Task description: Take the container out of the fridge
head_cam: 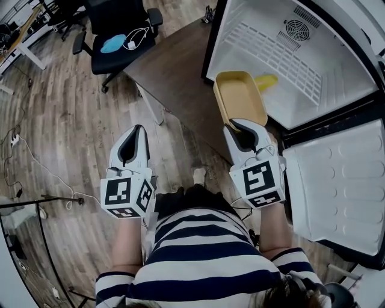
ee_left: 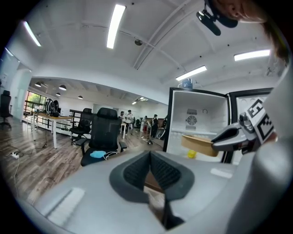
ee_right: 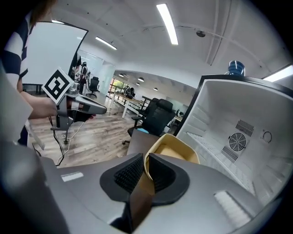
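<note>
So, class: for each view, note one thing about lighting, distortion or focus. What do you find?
Head view: even light, the fridge interior nearly washed out. Left gripper view: fisheye bowing, dark corners, a ceiling light glaring. Right gripper view: fridge walls bow likewise; the container is fairly sharp, the close foreground soft.

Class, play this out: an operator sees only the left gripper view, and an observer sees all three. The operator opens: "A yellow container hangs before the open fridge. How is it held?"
Observer: The right tongs pinch the container by its near rim, one pad inside, one outside.
Operator: Anything in it?
Observer: No; the head view shows its inside bare.
Operator: What lies under it?
Observer: Seen from the head, the dark table, just in front of the fridge opening.
</note>
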`<act>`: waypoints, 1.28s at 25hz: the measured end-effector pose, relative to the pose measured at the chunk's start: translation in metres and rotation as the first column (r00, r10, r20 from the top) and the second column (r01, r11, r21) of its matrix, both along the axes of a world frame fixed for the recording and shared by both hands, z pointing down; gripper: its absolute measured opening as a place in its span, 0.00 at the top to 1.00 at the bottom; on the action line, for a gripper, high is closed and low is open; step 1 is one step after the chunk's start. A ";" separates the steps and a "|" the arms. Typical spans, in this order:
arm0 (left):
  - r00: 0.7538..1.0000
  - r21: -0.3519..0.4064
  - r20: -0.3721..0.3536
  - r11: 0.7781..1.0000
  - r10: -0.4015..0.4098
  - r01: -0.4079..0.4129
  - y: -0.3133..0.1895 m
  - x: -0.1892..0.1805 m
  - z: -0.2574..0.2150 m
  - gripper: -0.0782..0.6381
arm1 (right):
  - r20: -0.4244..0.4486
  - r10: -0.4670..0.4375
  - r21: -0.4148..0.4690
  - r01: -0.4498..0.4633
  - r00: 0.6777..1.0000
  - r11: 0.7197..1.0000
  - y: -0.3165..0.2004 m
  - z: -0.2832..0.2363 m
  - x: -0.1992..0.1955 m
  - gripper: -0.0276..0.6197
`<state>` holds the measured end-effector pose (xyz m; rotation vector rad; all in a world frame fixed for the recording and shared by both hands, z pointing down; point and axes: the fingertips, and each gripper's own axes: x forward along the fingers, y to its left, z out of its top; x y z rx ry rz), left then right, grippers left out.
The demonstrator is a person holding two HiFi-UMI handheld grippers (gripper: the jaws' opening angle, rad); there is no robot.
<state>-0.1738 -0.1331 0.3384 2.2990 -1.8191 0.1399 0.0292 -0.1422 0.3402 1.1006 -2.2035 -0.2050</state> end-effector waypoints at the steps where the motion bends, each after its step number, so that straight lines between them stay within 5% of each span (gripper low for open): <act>1: 1.000 -0.001 -0.003 1.000 -0.006 0.006 0.001 -0.002 0.001 0.89 | 0.004 -0.002 -0.008 0.002 1.000 1.000 0.002 0.003 -0.001 0.89; 32: 0.996 0.005 0.008 0.996 -0.091 0.091 0.003 -0.015 0.004 0.89 | 0.082 -0.060 -0.127 0.070 0.995 0.989 0.021 0.038 -0.011 0.91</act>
